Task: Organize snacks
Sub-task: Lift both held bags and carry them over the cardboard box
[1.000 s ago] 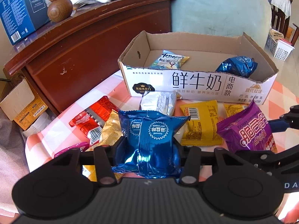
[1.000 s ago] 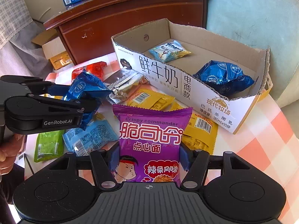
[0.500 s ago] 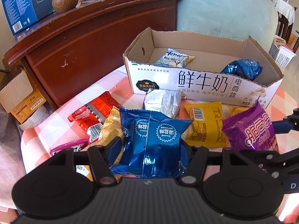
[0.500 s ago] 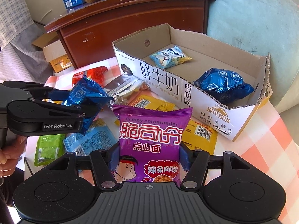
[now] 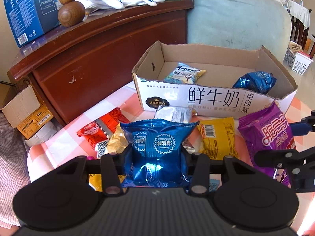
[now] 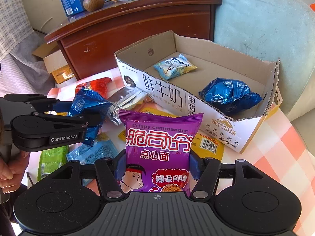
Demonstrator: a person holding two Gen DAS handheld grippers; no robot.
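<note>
My left gripper [image 5: 156, 155] is shut on a blue foil snack pack [image 5: 157, 147] and holds it above the table, in front of the open cardboard box [image 5: 196, 98]. My right gripper [image 6: 157, 167] is shut on a purple noodle snack bag [image 6: 159, 147], held upright near the box's front wall [image 6: 177, 98]. The box holds a pale blue-yellow packet [image 6: 174, 65] and another blue foil pack [image 6: 229, 95]. The left gripper with its blue pack [image 6: 88, 108] shows at the left of the right wrist view. Loose snacks lie on the checked tablecloth [image 6: 279, 137]: red [image 5: 98, 131], yellow [image 5: 216, 137], silver [image 5: 173, 114].
A dark wooden cabinet [image 5: 98, 59] stands behind the table on the left, carrying boxes and a wooden gourd [image 5: 69, 9]. A pale green chair back [image 5: 236, 19] rises behind the box. Green [image 6: 52, 161] and light blue [image 6: 92, 153] packets lie at the table's near left.
Both grippers have risen and moved a little toward the box, each still holding its snack. The box looks nearer and lower in both views.
</note>
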